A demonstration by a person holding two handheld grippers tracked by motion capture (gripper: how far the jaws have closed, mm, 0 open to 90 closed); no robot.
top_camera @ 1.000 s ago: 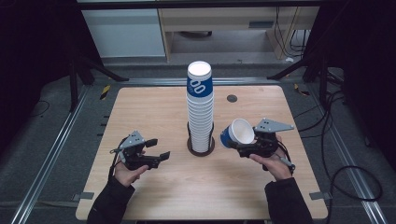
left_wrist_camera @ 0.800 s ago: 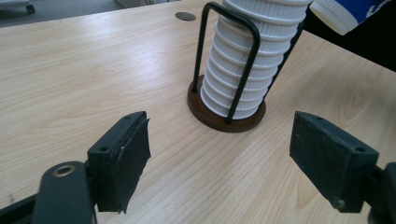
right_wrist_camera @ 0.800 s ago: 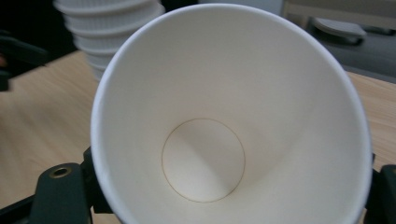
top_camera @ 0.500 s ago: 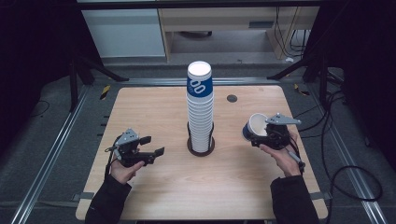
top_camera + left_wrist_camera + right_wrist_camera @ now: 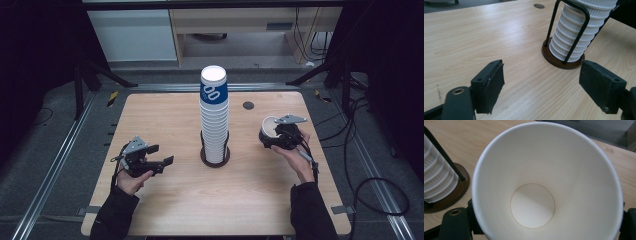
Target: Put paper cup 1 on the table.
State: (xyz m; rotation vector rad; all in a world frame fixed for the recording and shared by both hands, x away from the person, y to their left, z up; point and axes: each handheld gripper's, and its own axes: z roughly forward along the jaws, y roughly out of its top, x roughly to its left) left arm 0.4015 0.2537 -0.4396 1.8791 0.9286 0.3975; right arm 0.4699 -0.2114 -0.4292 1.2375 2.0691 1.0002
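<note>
**With one cup off the stack, the set-down comes next**

While the right claw (image 5: 274,136) grips a single white paper cup with a blue outside (image 5: 269,131) over the right side of the pale wooden bench (image 5: 165,105), the step in hand looks like carrying that cup away from the stack towards a spot of its own. The jaws are closed on the cup's wall, one at each side of it, as the right gripper view shows, and the cup's mouth faces that camera. The cup (image 5: 546,182) is empty: a plain white inside and a clean round bottom, nothing in it. In the high view it sits well apart from the stack, near the bench's right edge, and whether its base touches the wood I cannot tell.

The tall stack of nested white ribbed paper cups (image 5: 214,117), its top cup banded in blue, stands upright at the middle of the bench inside a black wire holder on a round brown base (image 5: 562,61). The top cup's mouth shows white, with nothing visible inside.

The left claw (image 5: 159,162) hangs low over the left side of the bench, jaws partly open and holding nothing, pointed at the holder's foot.

The next move, as I judge it, calls for turning the cup upright, lowering it until the base rests flat, then opening the jaws without tipping so light a thing.
</note>
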